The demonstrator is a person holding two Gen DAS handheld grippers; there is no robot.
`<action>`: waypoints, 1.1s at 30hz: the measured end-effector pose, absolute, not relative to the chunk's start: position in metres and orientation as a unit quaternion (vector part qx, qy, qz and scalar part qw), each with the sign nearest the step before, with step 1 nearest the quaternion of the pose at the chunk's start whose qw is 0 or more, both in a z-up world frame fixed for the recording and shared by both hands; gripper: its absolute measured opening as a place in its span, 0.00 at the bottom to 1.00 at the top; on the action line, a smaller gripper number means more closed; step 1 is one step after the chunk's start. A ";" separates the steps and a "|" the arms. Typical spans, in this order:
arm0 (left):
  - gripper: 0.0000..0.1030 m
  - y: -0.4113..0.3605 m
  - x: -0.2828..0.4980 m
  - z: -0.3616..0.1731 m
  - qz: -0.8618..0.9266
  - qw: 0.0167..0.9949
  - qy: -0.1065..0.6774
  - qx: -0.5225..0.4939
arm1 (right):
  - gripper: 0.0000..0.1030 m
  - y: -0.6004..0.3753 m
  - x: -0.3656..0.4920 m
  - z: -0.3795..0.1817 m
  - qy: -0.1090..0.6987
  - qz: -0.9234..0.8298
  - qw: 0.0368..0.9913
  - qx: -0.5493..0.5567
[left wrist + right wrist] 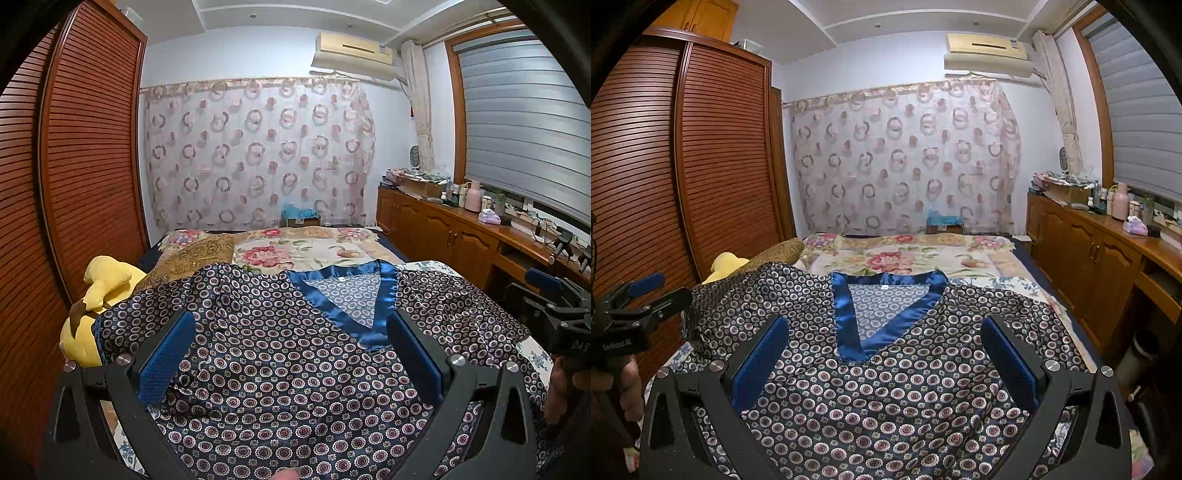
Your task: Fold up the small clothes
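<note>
Pyjama top (280, 354), a satin-looking V-neck printed all over with small rings and trimmed in shiny blue at the neckline (886, 314), lies spread front-up across the near end of the bed (923, 258), its collar pointing toward the far end and its hem running out of sight under my cameras. Both sleeves are out to the sides: the left one (155, 299) rides up over a gold cushion (199, 254) and a yellow plush toy (99, 280) at the bed's left edge, the right one (1027, 314) reaches toward the right edge by the wooden cabinets (1089, 266). I hold the left tongs (291, 328) and the right tongs (886, 332) above the chest of the garment, each with its blue pads wide apart and nothing between them. I judge the cloth light, limp and slippery; it will slide on itself and on the floral bedspread, so a shallow pinch may let it slip free, and a fold may creep once released. The blue trim looks thicker and should give a firmer bite than the single printed layer. For the first fold I would take a shoulder seam and the matching hem corner, though the hem corners are not visible from here. The left sleeve, humped over the cushion, probably needs pulling flat first.
</note>
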State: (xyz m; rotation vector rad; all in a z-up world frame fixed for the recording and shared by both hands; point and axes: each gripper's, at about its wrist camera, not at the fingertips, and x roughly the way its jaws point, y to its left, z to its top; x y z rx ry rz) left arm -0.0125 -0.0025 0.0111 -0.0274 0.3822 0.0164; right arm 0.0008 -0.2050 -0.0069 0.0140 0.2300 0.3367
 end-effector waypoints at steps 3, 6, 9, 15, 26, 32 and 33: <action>1.00 -0.003 -0.013 0.011 0.009 0.982 0.190 -0.013 | 1.00 -0.205 0.001 -0.007 0.114 0.167 0.979 0.008; 1.00 -0.004 -0.014 0.011 0.009 0.982 0.190 -0.014 | 1.00 -0.205 0.001 -0.007 0.114 0.167 0.979 0.008; 1.00 -0.005 -0.013 0.011 0.009 0.982 0.191 -0.012 | 1.00 -0.205 0.001 -0.008 0.114 0.168 0.979 0.008; 1.00 -0.005 -0.014 0.011 0.010 0.982 0.191 -0.012 | 1.00 -0.205 0.001 -0.008 0.116 0.168 0.979 0.010; 1.00 -0.005 -0.012 0.010 0.009 0.982 0.191 -0.012 | 1.00 -0.206 0.000 -0.008 0.115 0.169 0.979 0.011; 1.00 -0.006 -0.013 0.010 0.009 0.982 0.190 -0.010 | 1.00 -0.206 0.000 -0.008 0.116 0.168 0.979 0.011; 1.00 -0.006 -0.013 0.010 0.009 0.982 0.189 -0.010 | 1.00 -0.206 0.000 -0.008 0.116 0.169 0.979 0.011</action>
